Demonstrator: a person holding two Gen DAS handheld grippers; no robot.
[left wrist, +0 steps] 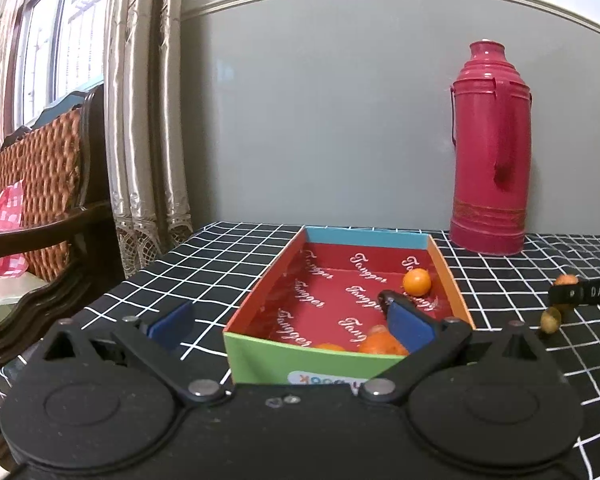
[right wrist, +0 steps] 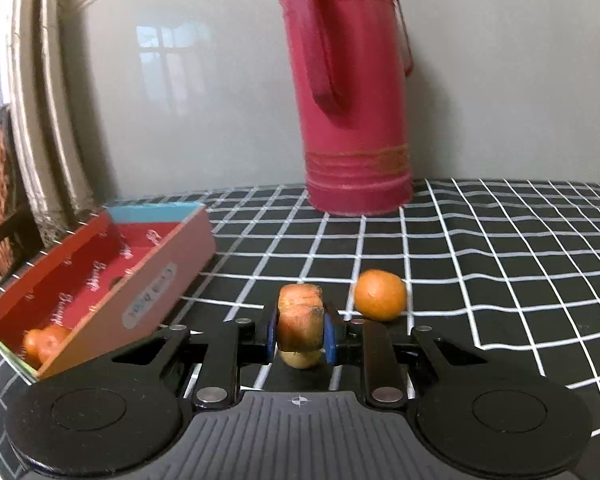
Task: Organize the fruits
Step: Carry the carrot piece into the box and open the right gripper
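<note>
My right gripper is clamped on a squashed, brownish-orange fruit, which sits right of the box; that is the nearer hand. My left gripper stands wide open astride the box's left wall, holding nothing. The fruit looks bruised, dark-smudged and soft.

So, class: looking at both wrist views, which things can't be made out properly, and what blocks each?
- Left wrist view: fruit at the box's near end, hidden by the wall and a blue finger.
- Left wrist view: small fruits at right, too small, partly behind the right hand-held gripper.
- Right wrist view: pale fruit under the held fruit, mostly covered.
</note>
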